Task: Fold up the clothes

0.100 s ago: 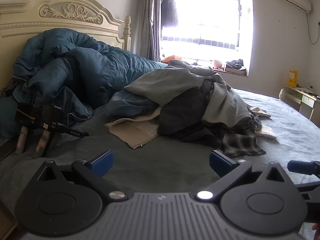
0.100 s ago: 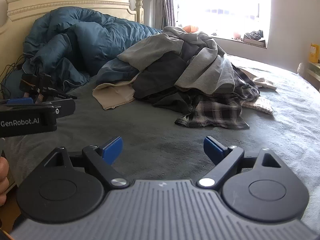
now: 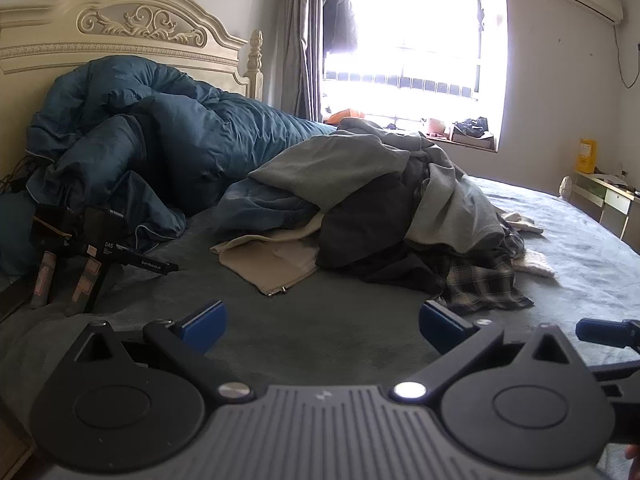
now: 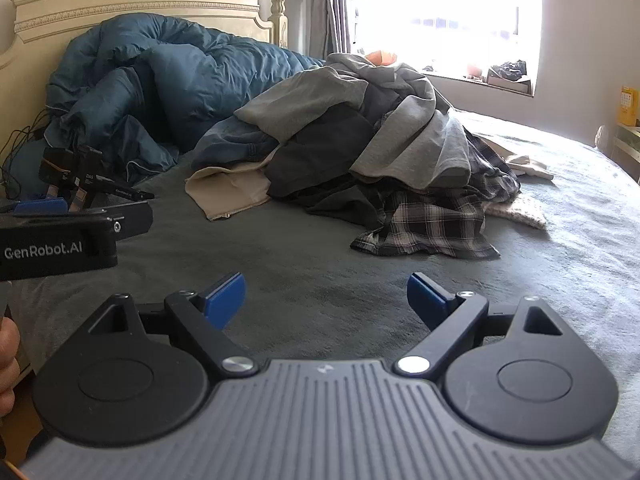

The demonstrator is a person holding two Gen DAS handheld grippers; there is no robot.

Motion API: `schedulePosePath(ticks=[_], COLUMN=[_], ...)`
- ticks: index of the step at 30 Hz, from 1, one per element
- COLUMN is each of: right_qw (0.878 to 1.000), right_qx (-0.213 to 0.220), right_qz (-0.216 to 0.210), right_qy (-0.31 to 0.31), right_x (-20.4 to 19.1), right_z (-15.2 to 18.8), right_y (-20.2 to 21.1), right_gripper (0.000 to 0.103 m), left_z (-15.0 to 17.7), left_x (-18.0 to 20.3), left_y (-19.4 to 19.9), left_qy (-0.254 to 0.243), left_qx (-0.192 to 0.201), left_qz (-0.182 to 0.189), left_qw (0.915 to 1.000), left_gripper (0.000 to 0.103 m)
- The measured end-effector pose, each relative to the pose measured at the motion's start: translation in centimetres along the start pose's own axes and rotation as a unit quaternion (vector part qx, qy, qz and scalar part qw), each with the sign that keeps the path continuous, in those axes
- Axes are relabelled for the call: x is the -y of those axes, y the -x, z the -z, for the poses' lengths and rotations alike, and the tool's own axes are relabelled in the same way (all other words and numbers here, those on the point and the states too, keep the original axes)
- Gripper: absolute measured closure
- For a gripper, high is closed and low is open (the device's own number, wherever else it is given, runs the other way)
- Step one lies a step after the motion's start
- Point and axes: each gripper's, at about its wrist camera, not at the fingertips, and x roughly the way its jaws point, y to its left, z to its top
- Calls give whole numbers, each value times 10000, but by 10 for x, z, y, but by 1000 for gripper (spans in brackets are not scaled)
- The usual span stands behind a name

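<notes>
Left gripper [image 3: 322, 326] jaws wide apart, empty, over bare bedsheet [image 3: 320, 320]. Right gripper [image 4: 326, 300] jaws apart, empty. Clothes pile [image 3: 400, 208] on bed at 12 to 1 o'clock, well ahead. Blue duvet [image 3: 160, 140] at 10 o'clock.

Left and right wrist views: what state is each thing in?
Left tongs: open, nothing held.
Right tongs: open, nothing held.
Clothes pile: heaped, unfolded.
Plaid shirt: crumpled at pile's near edge.
Beige garment: lying partly flat, zip edge showing.
Blue duvet: bunched against headboard.
</notes>
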Motion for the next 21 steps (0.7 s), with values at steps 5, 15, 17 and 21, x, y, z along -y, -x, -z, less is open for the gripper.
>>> schedulePosePath(ticks=[5, 15, 17, 21], right_qw=[10000, 9996, 9995, 9991], right_qx=[25, 26, 17, -8], right_qz=[33, 254, 293, 401], right_qy=[35, -98, -117, -163], right_x=[-2, 2, 4, 5], right_z=[1, 0, 0, -1], right_y=[1, 2, 2, 1], right_gripper=[15, 15, 15, 15], left_z=[5, 14, 17, 17], left_x=[-2, -13, -16, -18], left_y=[-2, -5, -4, -2], left_qy=[3, 77, 164, 351], left_qx=[-30, -113, -181, -215], left_qz=[89, 233, 331, 517], left_qw=[10000, 9996, 9992, 9978], left_gripper=[0, 0, 0, 0])
